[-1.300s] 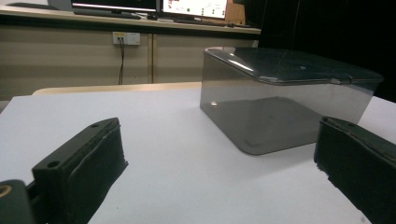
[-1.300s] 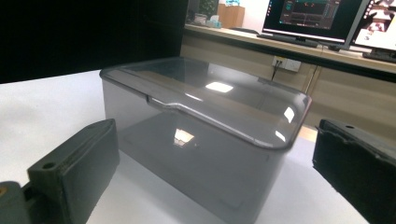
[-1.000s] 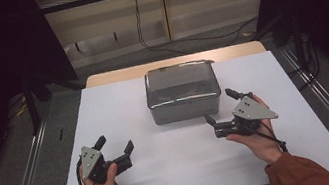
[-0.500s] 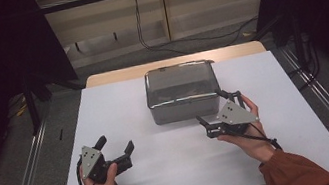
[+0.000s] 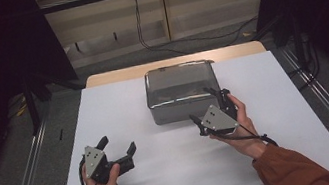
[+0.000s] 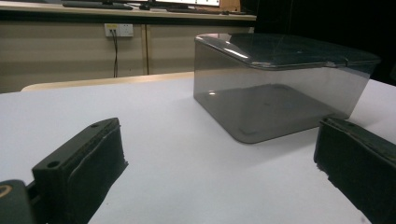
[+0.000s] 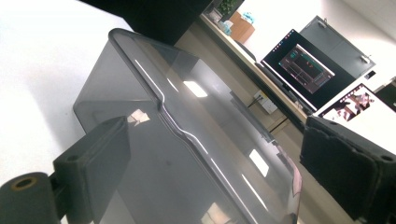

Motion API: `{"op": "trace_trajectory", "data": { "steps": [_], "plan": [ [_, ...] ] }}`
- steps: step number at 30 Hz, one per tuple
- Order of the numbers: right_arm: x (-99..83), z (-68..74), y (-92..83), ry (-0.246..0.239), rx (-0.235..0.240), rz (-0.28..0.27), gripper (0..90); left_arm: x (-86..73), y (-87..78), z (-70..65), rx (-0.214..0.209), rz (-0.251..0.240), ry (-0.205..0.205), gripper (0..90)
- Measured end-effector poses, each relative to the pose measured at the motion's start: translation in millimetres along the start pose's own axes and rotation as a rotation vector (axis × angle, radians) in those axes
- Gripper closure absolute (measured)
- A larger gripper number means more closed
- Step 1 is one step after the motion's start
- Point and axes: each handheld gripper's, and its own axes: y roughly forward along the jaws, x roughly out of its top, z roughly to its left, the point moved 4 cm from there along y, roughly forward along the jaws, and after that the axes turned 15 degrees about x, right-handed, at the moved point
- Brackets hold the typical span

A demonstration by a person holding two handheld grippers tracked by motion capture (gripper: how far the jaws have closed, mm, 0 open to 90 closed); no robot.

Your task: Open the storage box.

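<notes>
- Since the earlier frames, your right gripper (image 5: 208, 106) has slid in from the open table to the near right corner of the smoky box (image 5: 181, 90), its jaws closing a little, still spread, nothing pinched between them.
- Your left gripper (image 5: 118, 146) rests near you on the white table (image 5: 281, 103), jaws spread and empty, the box well ahead and to its right.
- Just beyond your right gripper's jaws, the box's lid (image 7: 196, 126) is on.
- By my judgement little is done: no grip yet, and the lid's opening is left.
</notes>
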Motion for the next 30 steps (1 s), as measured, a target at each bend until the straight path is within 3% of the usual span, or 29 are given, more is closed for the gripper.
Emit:
{"op": "trace_trajectory", "data": {
  "steps": [1, 2, 3, 4, 5, 9, 10, 13, 16, 21, 26, 29, 30],
  "plan": [
    [0.0, 0.0, 0.0, 0.000, 0.000, 0.000, 11.9, 0.7, -2.0, -0.8, 0.003, -0.005, 0.000, 1.6],
    [1.8, 0.1, 2.4, -0.046, -0.012, 0.011, 13.2, 1.5, -3.9, -2.4, -0.004, -0.010, -0.003, 1.6],
    [1.8, 0.1, 2.4, -0.046, -0.012, 0.011, 13.2, 1.9, -4.9, -3.5, -0.012, -0.011, 0.001, 1.6],
    [3.2, 1.0, 5.5, -0.092, -0.025, 0.039, 14.9, 2.2, -6.0, -5.3, -0.020, -0.011, 0.011, 1.6],
    [3.2, 1.0, 5.5, -0.092, -0.025, 0.039, 14.9, 2.6, -5.7, -6.5, -0.020, -0.018, 0.017, 1.6],
    [5.8, 7.6, 14.3, -0.211, -0.038, 0.096, 18.9, 1.3, -3.6, -6.9, -0.018, -0.008, 0.027, 1.6],
    [5.8, 7.6, 14.3, -0.211, -0.038, 0.096, 18.9, 1.2, -3.8, -6.5, -0.014, -0.008, 0.031, 1.6],
    [7.2, 10.1, 18.0, -0.282, -0.054, 0.121, 22.6, 1.2, -3.1, -5.9, -0.014, -0.007, 0.022, 1.6],
    [10.3, 13.5, 23.7, -0.346, -0.056, 0.147, 28.5, 1.5, -3.1, -5.8, -0.002, -0.012, 0.042, 1.6],
    [10.5, 15.1, 30.1, -0.406, -0.070, 0.183, 34.6, 2.4, -3.8, -6.4, -0.005, -0.019, 0.049, 1.6],
    [5.1, 20.7, 36.2, -0.521, -0.075, 0.267, 45.6, 3.2, -2.3, -6.7, -0.003, -0.022, 0.054, 1.5],
    [2.6, 22.9, 38.2, -0.516, -0.055, 0.294, 51.2, 3.5, -1.2, -6.8, -0.003, -0.022, 0.054, 1.6],
    [2.4, 23.1, 39.1, -0.536, -0.061, 0.300, 51.5, 3.3, -1.0, -6.9, -0.002, -0.022, 0.050, 1.6]
  ]
}}
